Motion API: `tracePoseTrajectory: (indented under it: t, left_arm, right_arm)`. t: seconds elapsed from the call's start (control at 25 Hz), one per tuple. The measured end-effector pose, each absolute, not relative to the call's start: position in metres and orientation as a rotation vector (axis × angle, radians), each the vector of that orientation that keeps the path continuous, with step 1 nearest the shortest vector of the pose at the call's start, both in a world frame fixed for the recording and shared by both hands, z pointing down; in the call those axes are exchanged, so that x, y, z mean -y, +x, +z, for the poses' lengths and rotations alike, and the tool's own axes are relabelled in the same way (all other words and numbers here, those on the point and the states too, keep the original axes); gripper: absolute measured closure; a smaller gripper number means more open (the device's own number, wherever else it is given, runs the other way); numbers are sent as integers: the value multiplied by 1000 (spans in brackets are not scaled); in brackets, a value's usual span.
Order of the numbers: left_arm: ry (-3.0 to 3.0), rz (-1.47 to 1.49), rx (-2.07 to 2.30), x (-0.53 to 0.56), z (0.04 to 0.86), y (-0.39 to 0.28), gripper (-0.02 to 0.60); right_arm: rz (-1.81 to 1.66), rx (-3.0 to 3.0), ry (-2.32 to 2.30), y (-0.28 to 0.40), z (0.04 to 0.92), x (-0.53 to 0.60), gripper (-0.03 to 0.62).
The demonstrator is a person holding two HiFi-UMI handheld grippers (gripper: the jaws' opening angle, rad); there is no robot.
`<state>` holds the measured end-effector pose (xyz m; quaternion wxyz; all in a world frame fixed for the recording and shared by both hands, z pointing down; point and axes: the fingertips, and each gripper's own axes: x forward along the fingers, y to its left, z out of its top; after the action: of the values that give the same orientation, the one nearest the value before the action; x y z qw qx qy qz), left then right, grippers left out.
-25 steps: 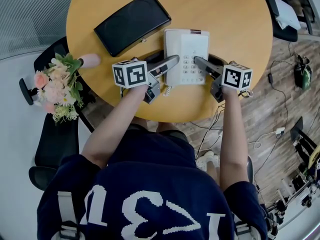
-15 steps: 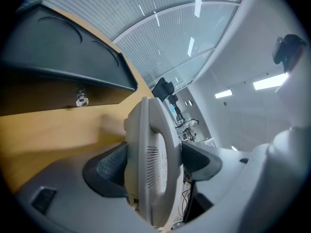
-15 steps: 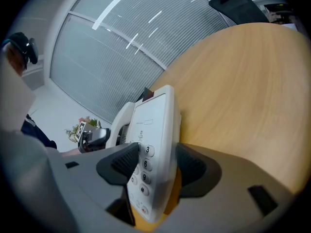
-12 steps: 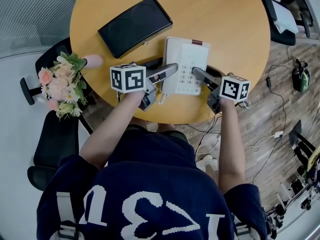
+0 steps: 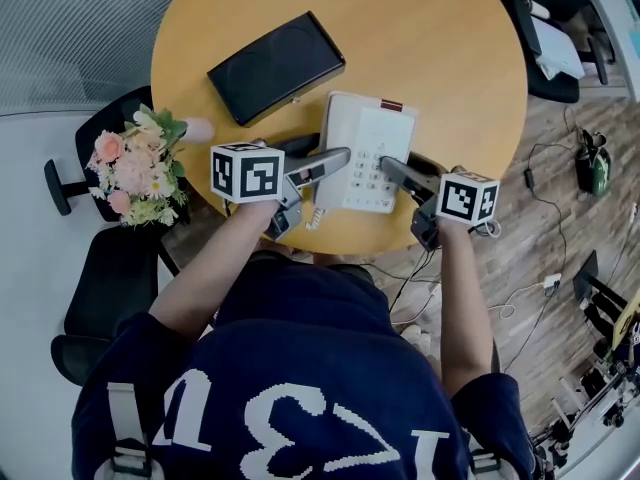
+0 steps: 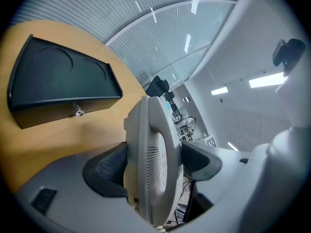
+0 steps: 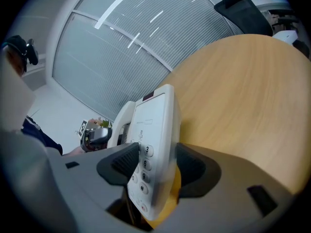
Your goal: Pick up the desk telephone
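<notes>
The white desk telephone (image 5: 366,151) hangs just above the round wooden table (image 5: 440,48), held between both grippers. My left gripper (image 5: 335,160) is shut on its left side, where the handset (image 6: 150,149) lies; in the left gripper view both pads press the handset edge (image 6: 153,166). My right gripper (image 5: 388,168) is shut on the phone's right side. In the right gripper view its jaws clamp the keypad edge (image 7: 155,166), with the number keys (image 7: 144,163) showing by the left pad. A coiled cord (image 5: 312,216) hangs below the phone.
A black flat case (image 5: 277,66) lies on the table behind and left of the phone, also in the left gripper view (image 6: 58,84). A bunch of flowers (image 5: 135,163) and a black chair (image 5: 110,278) stand left of the table. Cables (image 5: 540,278) run over the floor at the right.
Both grippers, still shut on the phone, have carried it toward the table's near edge and away from the black case.
</notes>
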<state>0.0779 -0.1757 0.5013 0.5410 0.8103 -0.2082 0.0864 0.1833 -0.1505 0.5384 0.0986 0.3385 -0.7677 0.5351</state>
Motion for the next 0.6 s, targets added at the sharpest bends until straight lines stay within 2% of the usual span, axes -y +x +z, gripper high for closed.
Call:
tracePoseTrajectory:
  t: [0.6]
  left_arm:
    - [1953, 196, 466, 174, 435, 63, 232]
  right_arm:
    - [1478, 2265, 1031, 170, 465, 155, 338]
